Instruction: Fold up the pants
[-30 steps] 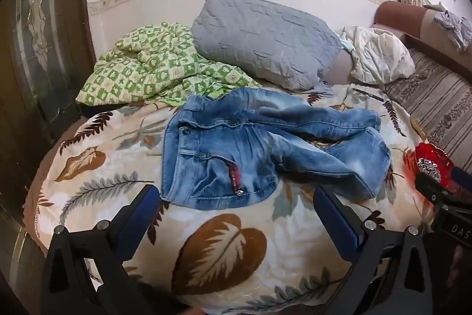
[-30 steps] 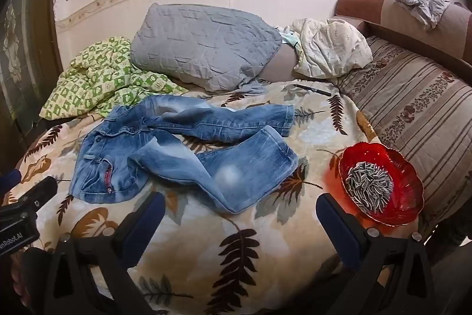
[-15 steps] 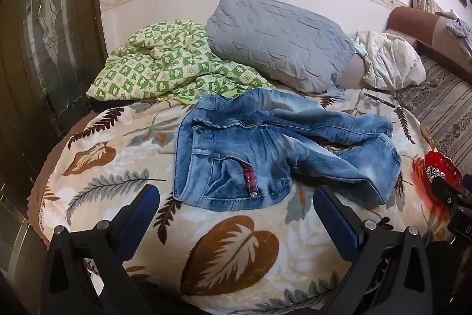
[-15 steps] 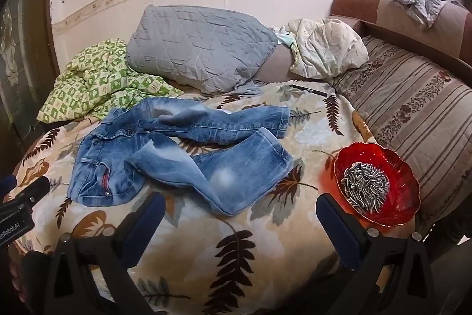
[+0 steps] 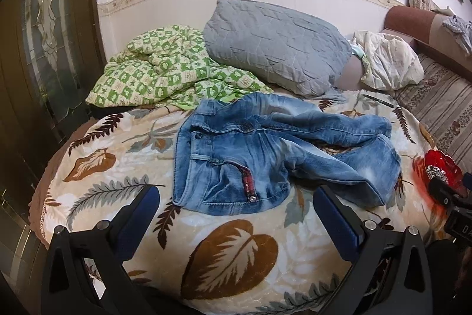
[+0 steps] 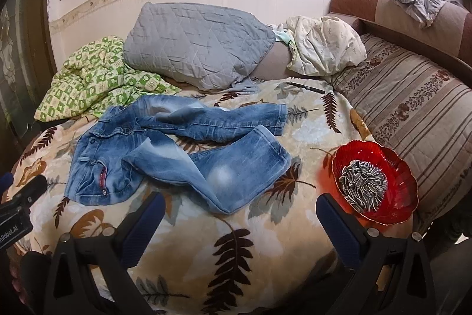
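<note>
Pants (image 5: 265, 152) lie crumpled on the bed (image 5: 236, 250) with legs crossed, and both your left tongs (image 5: 236, 214) and right tongs (image 6: 239, 217) hover wide open and empty, so first straighten the legs before folding.

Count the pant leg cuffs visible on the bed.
2. Far cuff lies toward the pen; near cuff lies beside the red bowl. Both belong to the jeans; neither looks hidden.
</note>
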The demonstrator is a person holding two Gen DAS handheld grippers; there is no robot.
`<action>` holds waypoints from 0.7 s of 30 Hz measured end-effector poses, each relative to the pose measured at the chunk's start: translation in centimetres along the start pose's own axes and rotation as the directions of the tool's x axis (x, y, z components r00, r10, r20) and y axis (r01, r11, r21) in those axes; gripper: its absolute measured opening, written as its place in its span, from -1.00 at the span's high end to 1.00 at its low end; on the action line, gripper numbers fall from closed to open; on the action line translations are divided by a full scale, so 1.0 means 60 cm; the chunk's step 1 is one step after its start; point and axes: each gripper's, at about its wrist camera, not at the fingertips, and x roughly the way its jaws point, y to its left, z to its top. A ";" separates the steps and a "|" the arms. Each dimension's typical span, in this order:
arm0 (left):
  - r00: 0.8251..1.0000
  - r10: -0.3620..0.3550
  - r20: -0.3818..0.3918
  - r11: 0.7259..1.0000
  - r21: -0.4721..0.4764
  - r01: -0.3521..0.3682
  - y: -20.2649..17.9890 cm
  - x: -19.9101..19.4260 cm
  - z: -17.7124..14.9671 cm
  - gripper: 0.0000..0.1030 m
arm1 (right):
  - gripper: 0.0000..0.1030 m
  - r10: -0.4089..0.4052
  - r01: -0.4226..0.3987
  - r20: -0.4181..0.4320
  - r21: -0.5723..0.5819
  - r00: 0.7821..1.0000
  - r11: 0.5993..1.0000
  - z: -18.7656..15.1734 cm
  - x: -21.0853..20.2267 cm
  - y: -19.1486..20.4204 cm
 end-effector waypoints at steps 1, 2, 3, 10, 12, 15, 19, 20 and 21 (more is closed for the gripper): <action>1.000 -0.003 -0.005 1.000 0.003 0.003 0.000 0.001 0.000 -1.00 | -1.00 -0.002 0.002 0.001 -0.005 1.000 1.000 -0.001 0.000 0.001; 1.000 -0.003 -0.010 1.000 0.005 0.003 -0.001 0.002 0.000 -1.00 | -1.00 -0.002 0.002 0.000 -0.007 1.000 1.000 -0.001 0.000 0.002; 1.000 -0.003 -0.014 1.000 0.009 0.003 -0.002 0.003 -0.001 -1.00 | -1.00 0.001 -0.001 0.000 -0.009 1.000 1.000 -0.001 0.000 0.002; 1.000 -0.005 -0.024 1.000 0.016 0.006 -0.006 0.008 -0.004 -1.00 | -1.00 0.017 -0.017 -0.009 0.007 1.000 1.000 -0.004 0.005 0.000; 1.000 -0.008 -0.026 1.000 0.017 0.008 -0.006 0.008 -0.005 -1.00 | -1.00 0.020 -0.020 -0.012 0.014 1.000 1.000 -0.005 0.008 -0.001; 1.000 -0.005 -0.025 1.000 0.023 0.006 -0.008 0.009 -0.006 -1.00 | -1.00 0.024 -0.024 -0.014 0.020 1.000 1.000 -0.004 0.009 -0.002; 0.999 -0.011 -0.033 1.000 0.019 0.012 -0.011 0.012 -0.002 -1.00 | -1.00 0.026 -0.026 -0.013 0.020 1.000 0.999 -0.003 0.009 -0.002; 0.999 -0.013 -0.033 1.000 0.020 0.014 -0.012 0.013 -0.001 -1.00 | -1.00 0.025 -0.025 -0.014 0.020 1.000 0.999 -0.003 0.009 -0.002; 0.999 -0.012 -0.034 1.000 0.022 0.013 -0.014 0.014 0.000 -1.00 | -1.00 0.025 -0.025 -0.015 0.021 1.000 0.999 -0.003 0.009 -0.002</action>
